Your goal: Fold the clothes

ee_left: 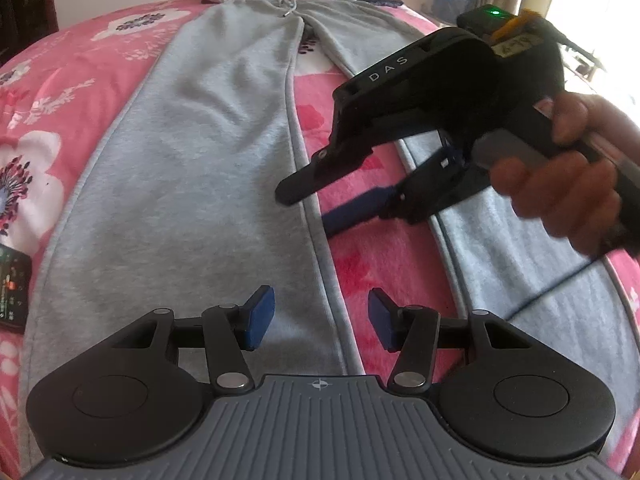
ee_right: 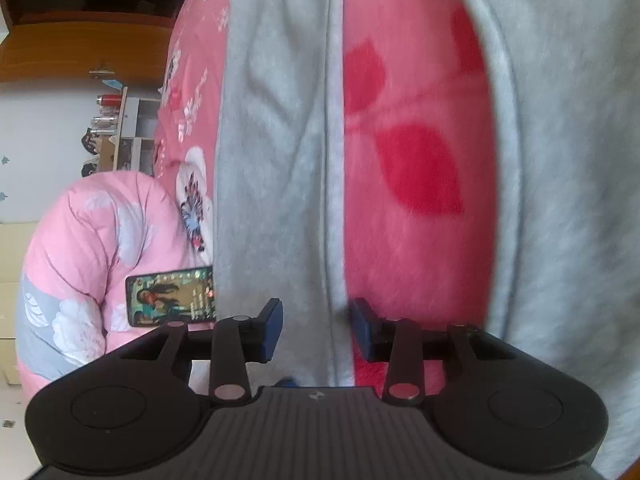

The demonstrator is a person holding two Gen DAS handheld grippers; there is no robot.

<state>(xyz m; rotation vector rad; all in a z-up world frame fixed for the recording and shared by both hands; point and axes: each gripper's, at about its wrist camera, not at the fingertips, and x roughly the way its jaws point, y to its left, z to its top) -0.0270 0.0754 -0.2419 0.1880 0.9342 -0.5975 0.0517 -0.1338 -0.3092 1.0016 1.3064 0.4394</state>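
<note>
Left gripper [ee_left: 321, 319] hangs half-open, holding nothing, over the grey sweatpants [ee_left: 224, 128] spread flat on my pink floral blanket [ee_left: 352, 256]. Right gripper [ee_right: 317, 330] also gapes empty, hovering by the inner leg seam.

Grey trousers [ee_left: 224, 128] on a pink bedspread [ee_left: 60, 80] with white flowers and red leaves; blue pads [ee_left: 260, 318].

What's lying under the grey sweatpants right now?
The grey sweatpants lie flat on a pink flower-print blanket, which shows between the two legs and alongside them. Whatever sits directly beneath the fabric is covered.
</note>
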